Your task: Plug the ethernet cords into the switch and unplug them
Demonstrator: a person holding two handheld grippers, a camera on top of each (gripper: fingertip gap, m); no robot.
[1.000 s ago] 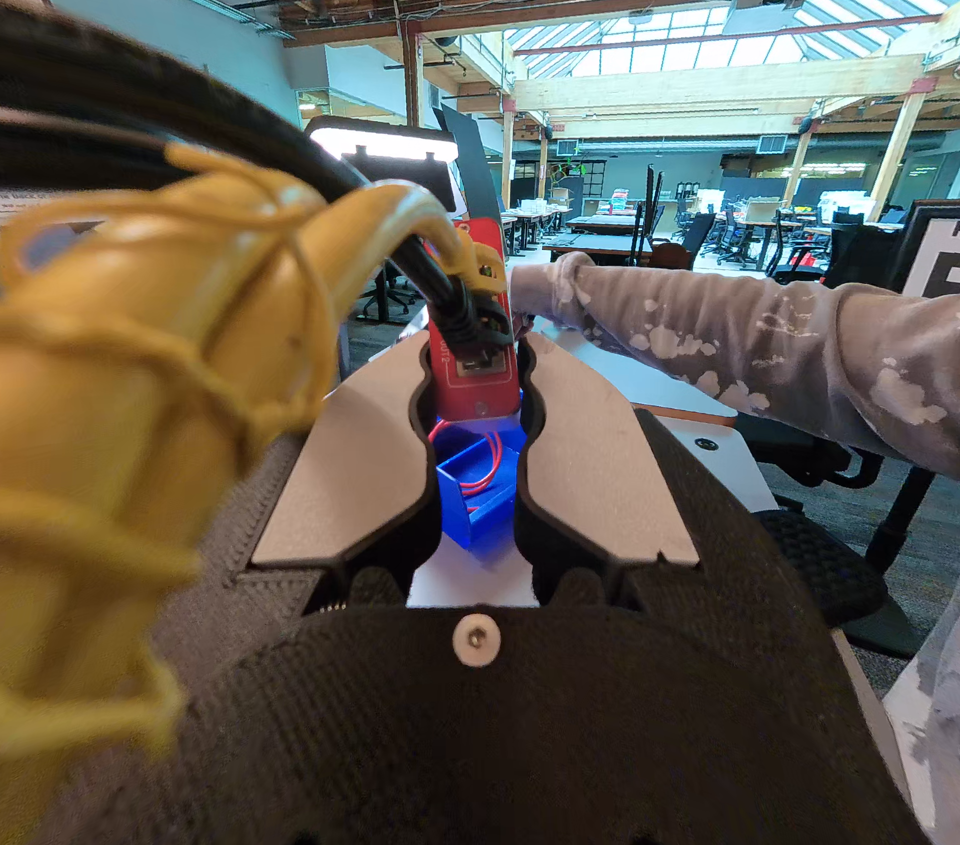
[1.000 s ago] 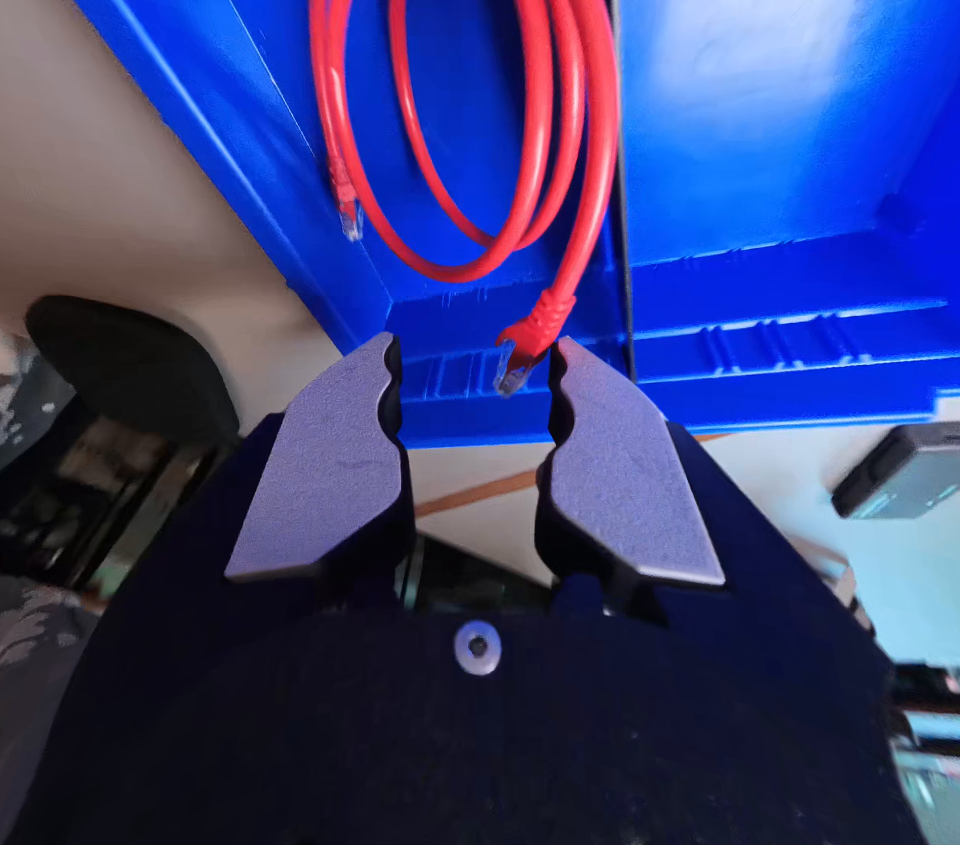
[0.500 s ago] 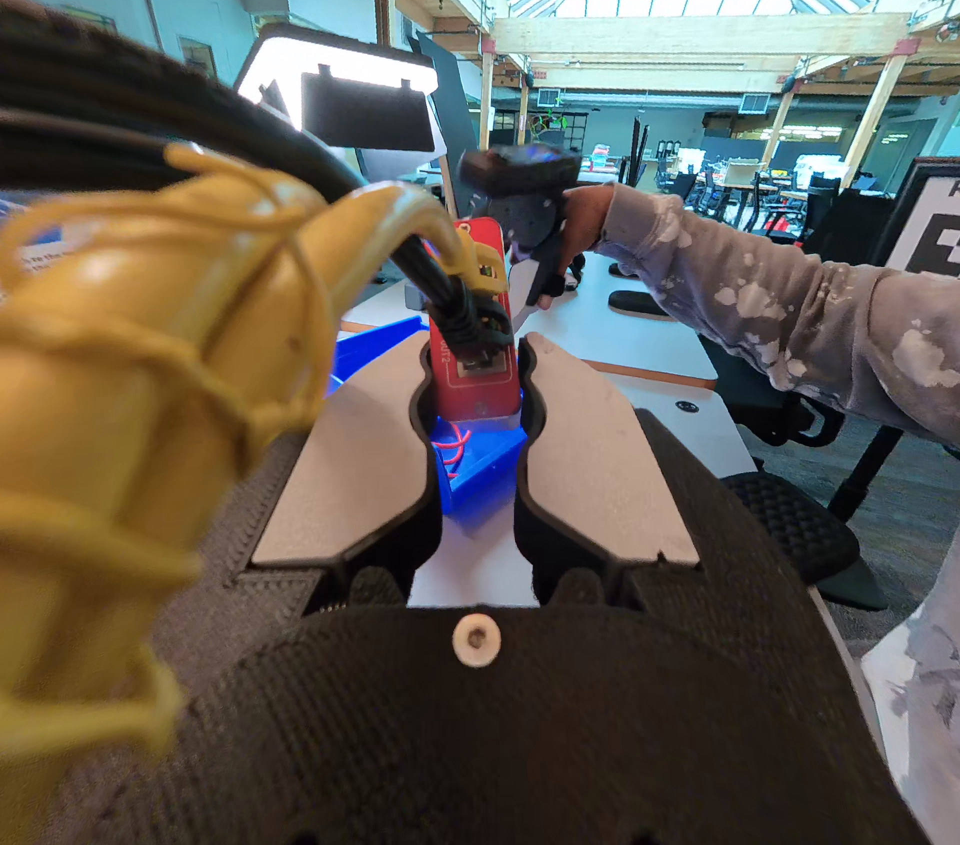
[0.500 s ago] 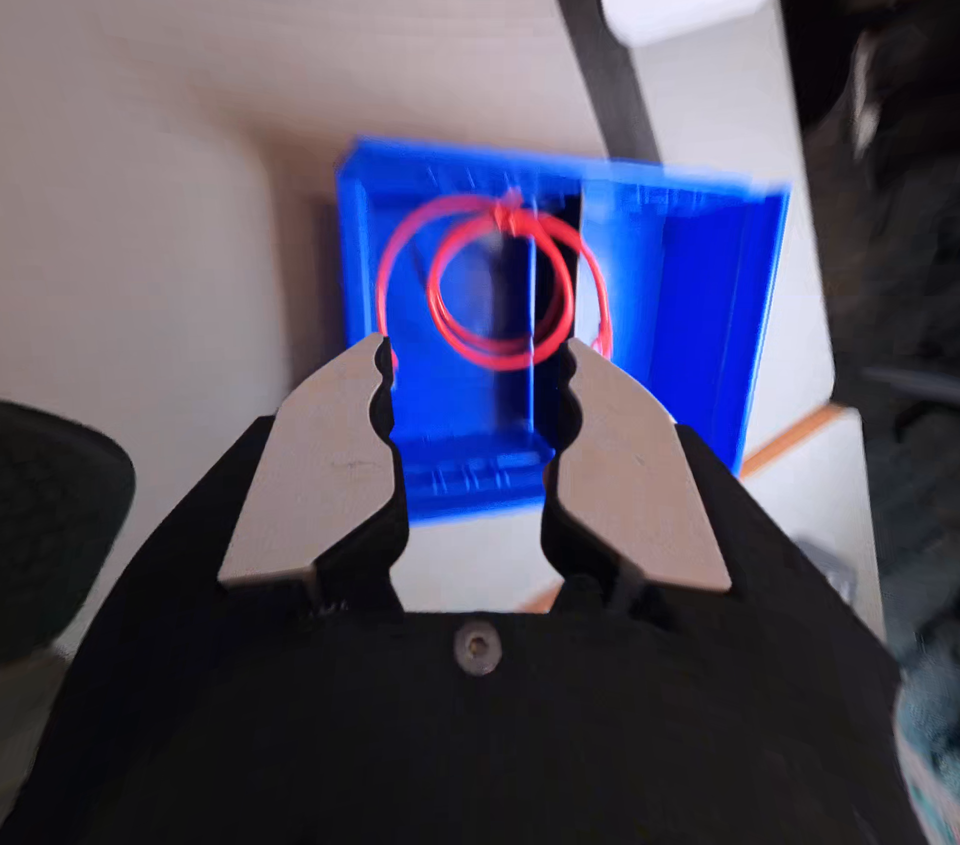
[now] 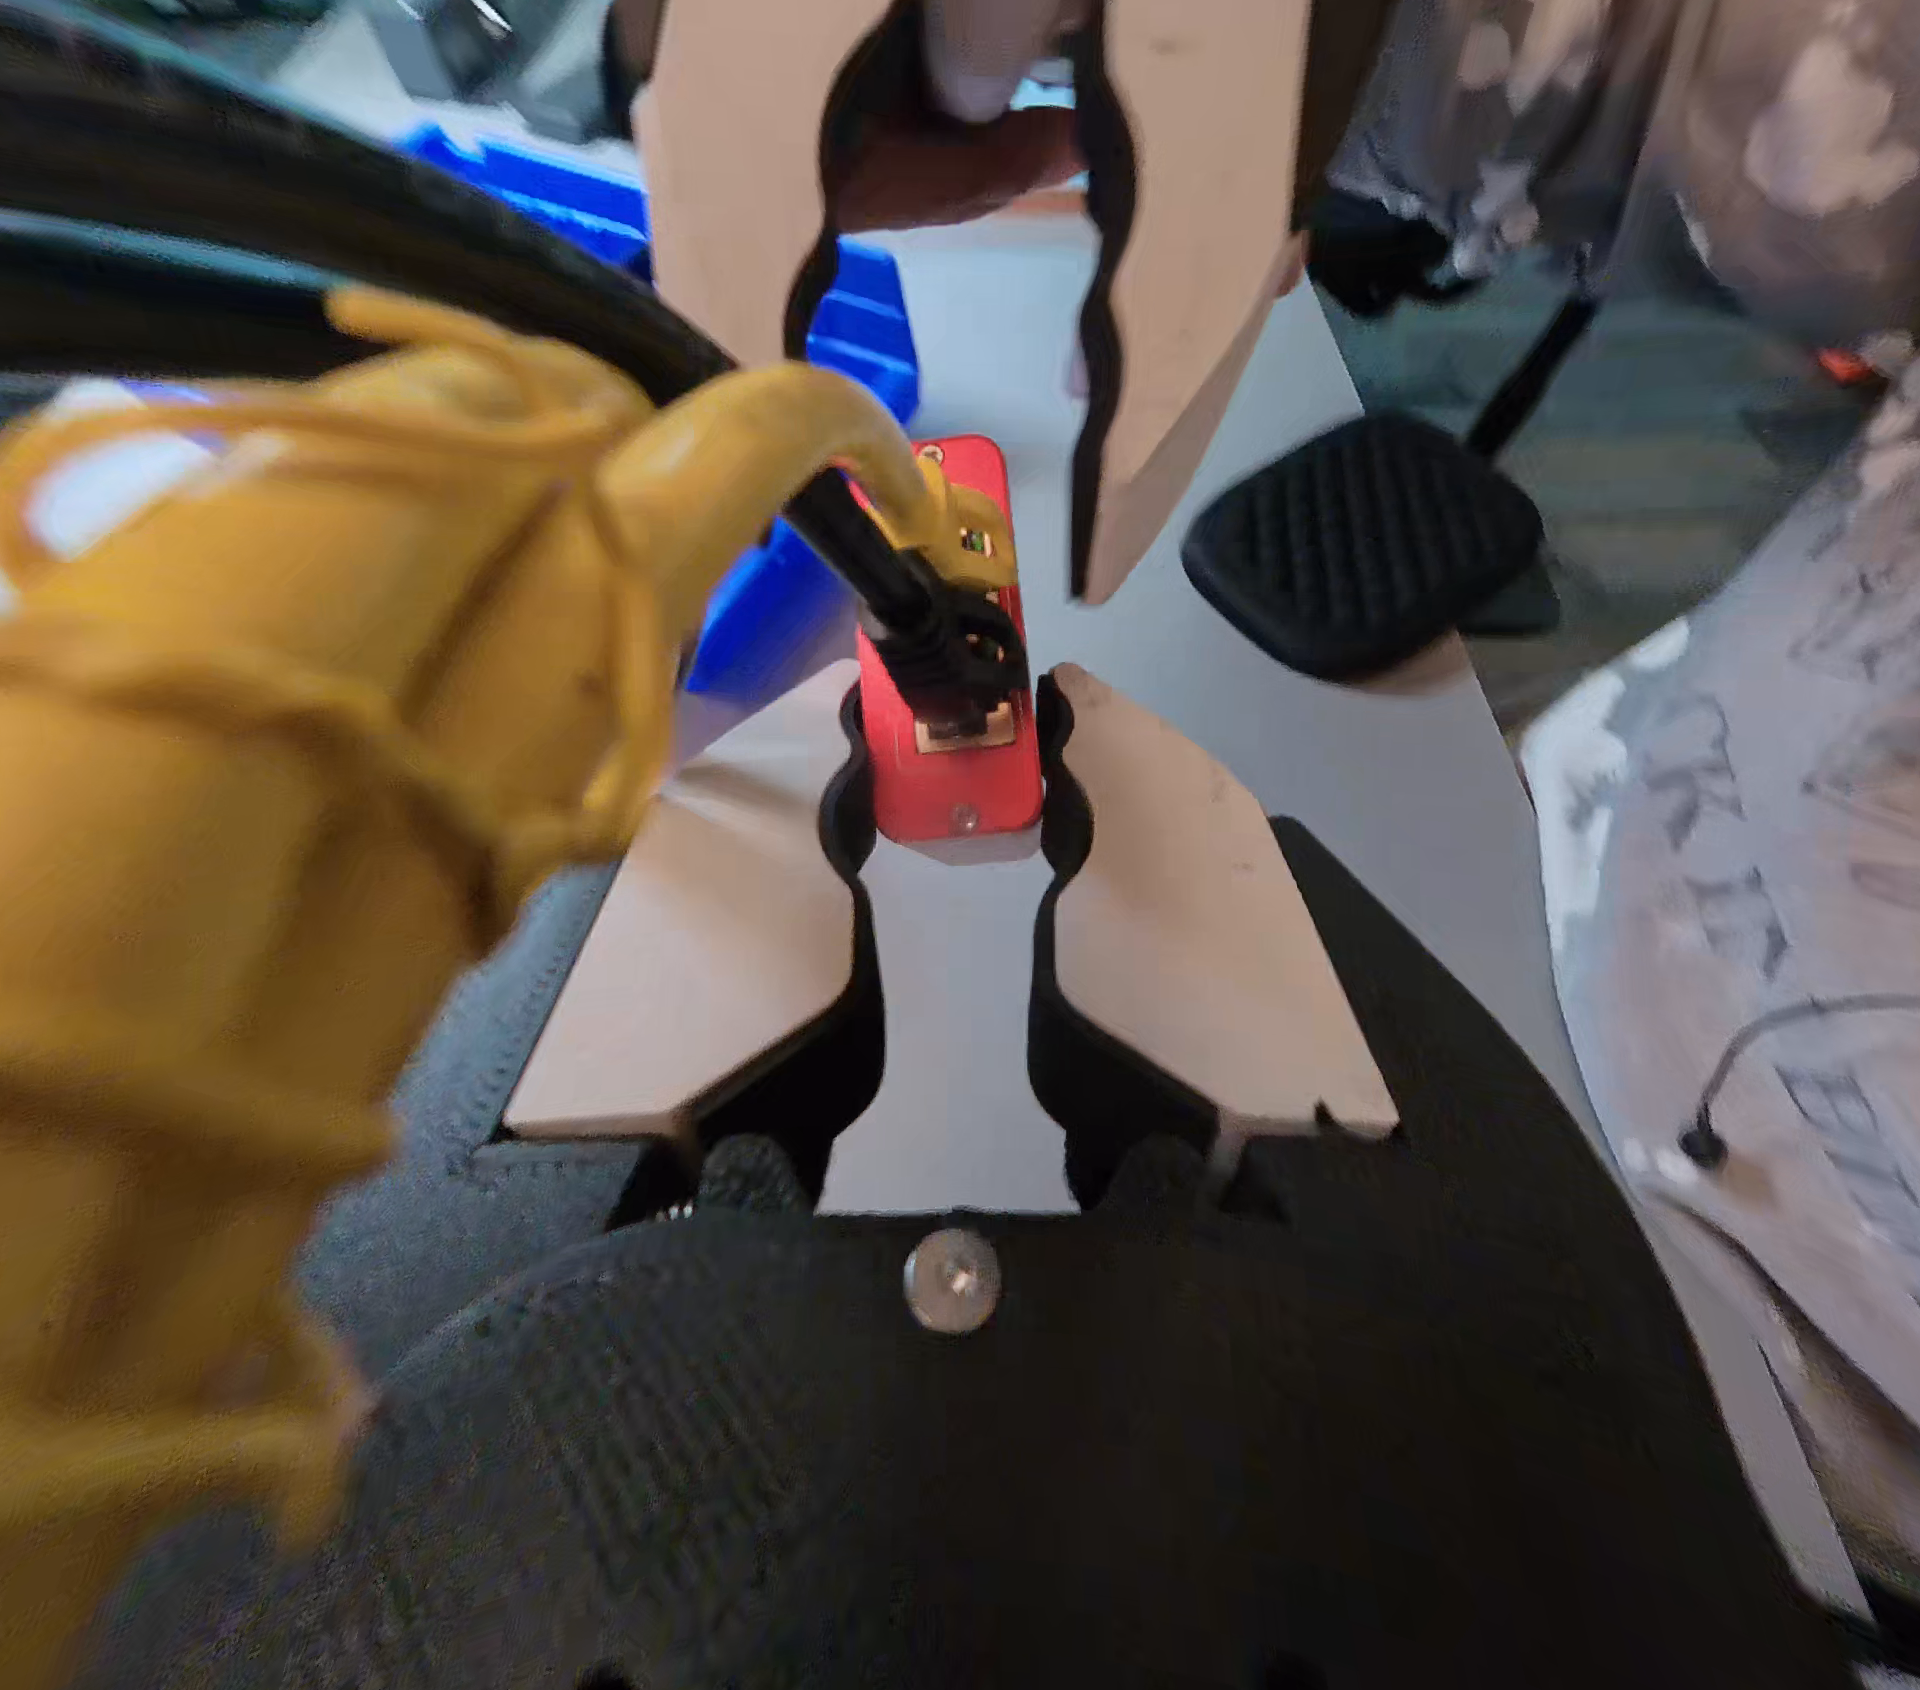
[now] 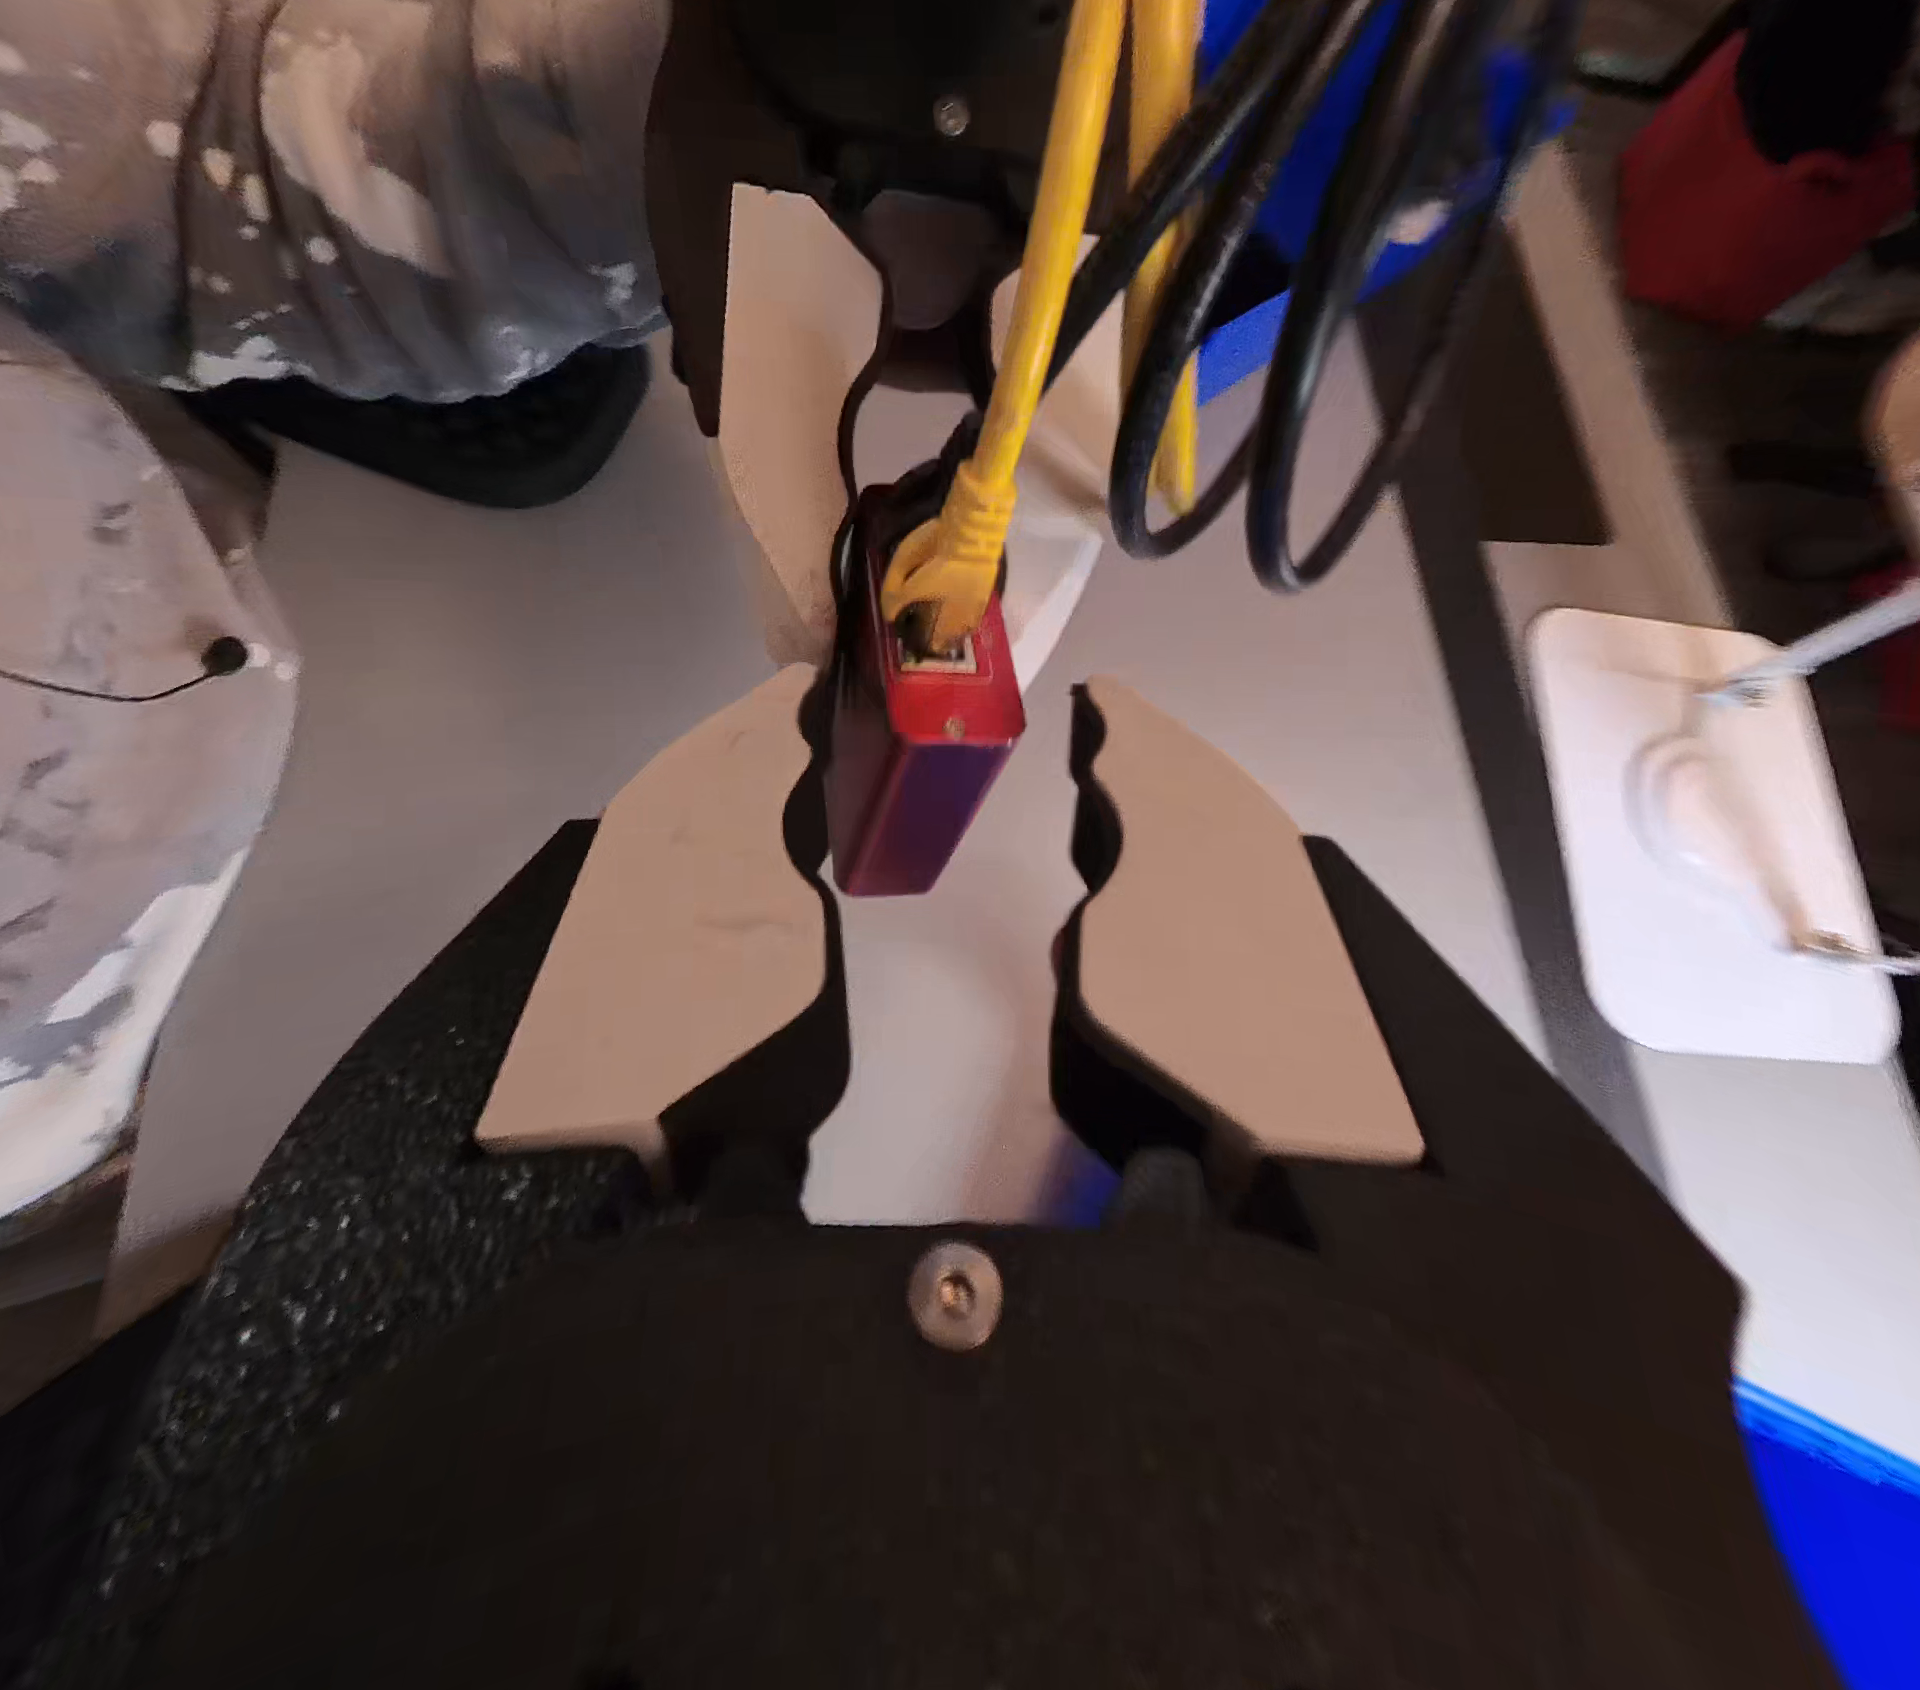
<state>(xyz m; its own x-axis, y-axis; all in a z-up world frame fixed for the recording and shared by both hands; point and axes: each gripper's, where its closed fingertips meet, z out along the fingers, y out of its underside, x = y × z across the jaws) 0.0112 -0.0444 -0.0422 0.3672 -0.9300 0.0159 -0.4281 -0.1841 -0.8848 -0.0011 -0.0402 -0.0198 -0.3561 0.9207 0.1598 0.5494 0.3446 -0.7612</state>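
Both views are evenly lit by soft indoor light, with no hard glare. In the left wrist view the yellow cord bundle (image 5: 260, 809) close to the lens is badly out of focus, while the red switch (image 5: 956, 726) is fairly sharp. The patterned sleeve (image 5: 1662, 30) and the background smear with motion blur. In the right wrist view the black cables (image 6: 1299, 290) are blurred, and the white table (image 6: 520, 757) carries only faint shadows. Wide-angle distortion bends the edges.

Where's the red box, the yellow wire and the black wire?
red switch (image 6: 914, 799): right wrist view, on its long side face.
yellow cord (image 6: 1075, 113): right wrist view, mid-cable above its plug.
black cord (image 5: 920, 622): left wrist view, on its plug boot.
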